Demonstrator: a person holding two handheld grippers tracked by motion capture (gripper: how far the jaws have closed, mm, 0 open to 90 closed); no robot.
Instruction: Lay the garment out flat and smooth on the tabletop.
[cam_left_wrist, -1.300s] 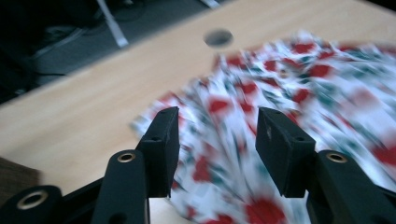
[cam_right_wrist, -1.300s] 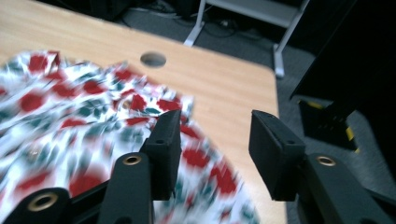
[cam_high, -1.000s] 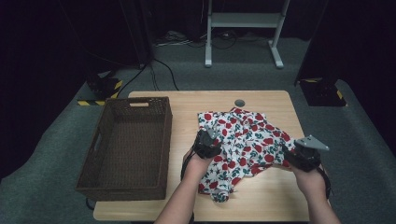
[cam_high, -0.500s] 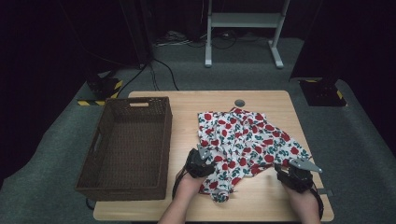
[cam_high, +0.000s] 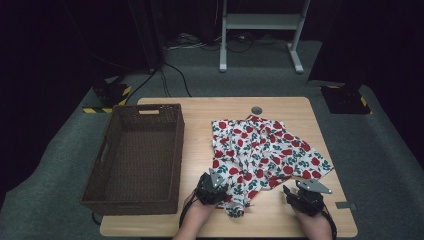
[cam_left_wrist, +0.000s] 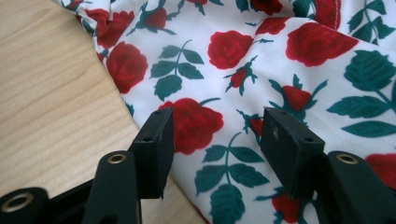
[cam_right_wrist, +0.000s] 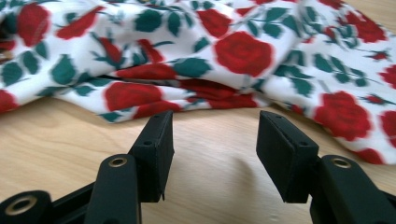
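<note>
My left tongs (cam_high: 216, 184) sat at the near-left edge of the rose-print cloth (cam_high: 265, 152), and in the left gripper view their 2 black jaws stood apart over the fabric (cam_left_wrist: 261, 70), gripping nothing. A red rose lay between the jaws there, and bare wood of the table (cam_left_wrist: 51, 93) showed to the left of the cloth's edge.

My right tongs (cam_high: 300, 196) rested near the front-right of the table (cam_high: 280, 220), just short of the cloth's near edge. In the right gripper view their jaws (cam_right_wrist: 212, 154) were spread as well, with only bare wood between them, and the folded hem of the cloth (cam_right_wrist: 196, 70) lay a little ahead, not touching either jaw.

The cloth itself lay spread and rumpled on the right half of the table, white with red roses and green leaves, with a small bunched corner hanging toward the front edge between my 2 hands. A dark wicker basket (cam_high: 107, 185) stood on the left part of the table, well apart from the cloth, and I saw nothing inside it.
</note>
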